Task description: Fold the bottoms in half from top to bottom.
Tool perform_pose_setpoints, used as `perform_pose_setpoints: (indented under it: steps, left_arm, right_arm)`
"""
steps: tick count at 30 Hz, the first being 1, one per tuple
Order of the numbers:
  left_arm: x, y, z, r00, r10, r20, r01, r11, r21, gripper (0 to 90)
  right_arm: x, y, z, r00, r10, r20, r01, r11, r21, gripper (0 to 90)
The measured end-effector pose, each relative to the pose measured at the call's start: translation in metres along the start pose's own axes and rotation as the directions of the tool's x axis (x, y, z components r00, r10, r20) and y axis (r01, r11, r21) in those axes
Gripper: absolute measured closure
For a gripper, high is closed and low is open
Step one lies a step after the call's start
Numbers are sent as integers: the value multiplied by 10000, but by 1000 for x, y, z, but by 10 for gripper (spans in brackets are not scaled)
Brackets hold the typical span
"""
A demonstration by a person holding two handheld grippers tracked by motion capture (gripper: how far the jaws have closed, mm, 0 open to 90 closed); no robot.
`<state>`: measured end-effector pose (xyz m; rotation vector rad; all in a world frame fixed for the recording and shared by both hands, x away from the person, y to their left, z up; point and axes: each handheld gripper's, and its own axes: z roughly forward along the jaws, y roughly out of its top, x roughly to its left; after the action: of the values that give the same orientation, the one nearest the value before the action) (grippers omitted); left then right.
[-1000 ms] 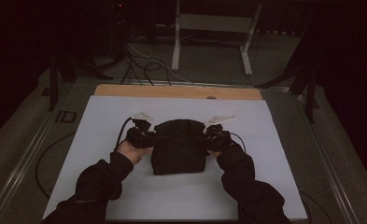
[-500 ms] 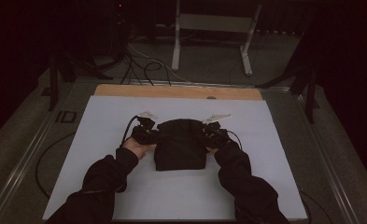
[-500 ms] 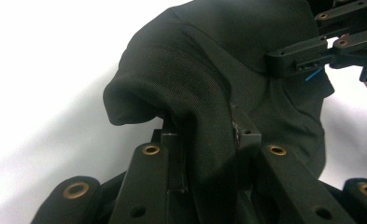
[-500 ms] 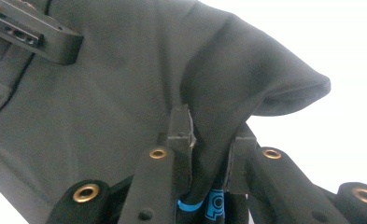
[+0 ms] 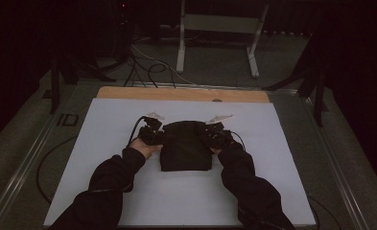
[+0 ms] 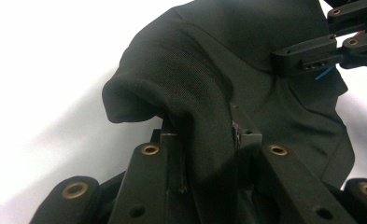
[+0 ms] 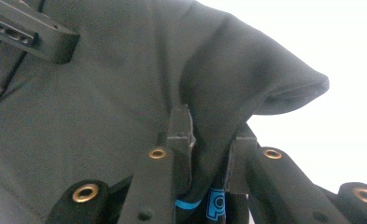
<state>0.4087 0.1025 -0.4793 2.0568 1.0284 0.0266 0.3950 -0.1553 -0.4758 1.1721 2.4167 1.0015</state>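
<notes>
In the high view, a folded black garment (image 5: 186, 152) lies near the middle of a white surface (image 5: 104, 191), a little toward the person's side. The left tool (image 5: 156, 135) sits at the garment's left edge and the right tool (image 5: 214, 136) at its right edge, each near the far corners of the cloth. Both dark sleeves come in from the bottom, and the left hand (image 5: 143, 147) rests on the surface just beside the cloth. A strip of wood (image 5: 181, 94) runs along the far edge of the white sheet, and cables (image 5: 150, 72) lie on the floor beyond.

In the left gripper view, the left tool (image 6: 203, 135) is clenched on a fold of the black garment (image 6: 209, 70), the cloth bunched up between its jaws and bulging into a rounded hump at the left. The right tool (image 6: 321, 53) shows at the upper right (farther off), against the same cloth.

In the right gripper view, the right tool (image 7: 211, 140) pinches a raised fold of the garment (image 7: 125, 79), which pokes out in a rounded lip to the right. The left tool (image 7: 29, 32) shows at the upper left.
</notes>
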Motion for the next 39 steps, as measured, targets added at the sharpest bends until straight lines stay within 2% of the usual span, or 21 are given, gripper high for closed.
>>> perform_pose_setpoints:
  steps: [5, 9, 14, 22, 24, 29, 31, 35, 37, 39]
  left_arm:
    - [3, 4, 6, 10000, -9, 9, 9, 10000, 47, 727]
    - [8, 4, 12, 9998, -182, -12, 182, 9998, 72, 724]
    - [10, 3, 16, 9999, -110, -119, 110, 9999, 27, 718]
    - [15, 0, 20, 9993, -295, -234, 299, 9994, 145, 701]
    - [14, -2, 21, 9993, -41, -384, 46, 9999, 131, 679]
    - [18, -5, 25, 9986, -180, -492, 194, 9994, 283, 581]
    - [20, -6, 25, 9981, -70, -617, 86, 9996, 263, 541]
    - [22, -6, 24, 9973, -71, -728, 95, 9994, 321, 475]
    - [22, -6, 24, 9966, -21, -827, 54, 9992, 387, 457]
    - [23, -6, 23, 9964, -149, -834, 176, 9993, 327, 403]
  right_arm:
    - [-6, 0, 4, 9999, 160, -15, -160, 9999, 45, 762]
    - [-10, -1, 9, 9996, 264, 32, -264, 9996, 57, 760]
    - [-12, -2, 16, 9998, 187, 83, -189, 9995, 233, 758]
    - [-14, -2, 24, 9996, 200, 210, -207, 9992, 356, 744]
    - [-14, -2, 25, 9996, 144, 232, -153, 9992, 371, 737]
    - [-15, -3, 28, 9997, 58, 220, -66, 9992, 382, 719]
    - [-16, -4, 29, 9992, 70, 404, -86, 9991, 403, 714]
    - [-20, -6, 30, 9984, 134, 551, -161, 9987, 483, 643]
    - [-21, -6, 29, 9986, 305, 434, -326, 9983, 485, 564]
    - [-21, -6, 29, 9982, 344, 483, -364, 9985, 408, 474]
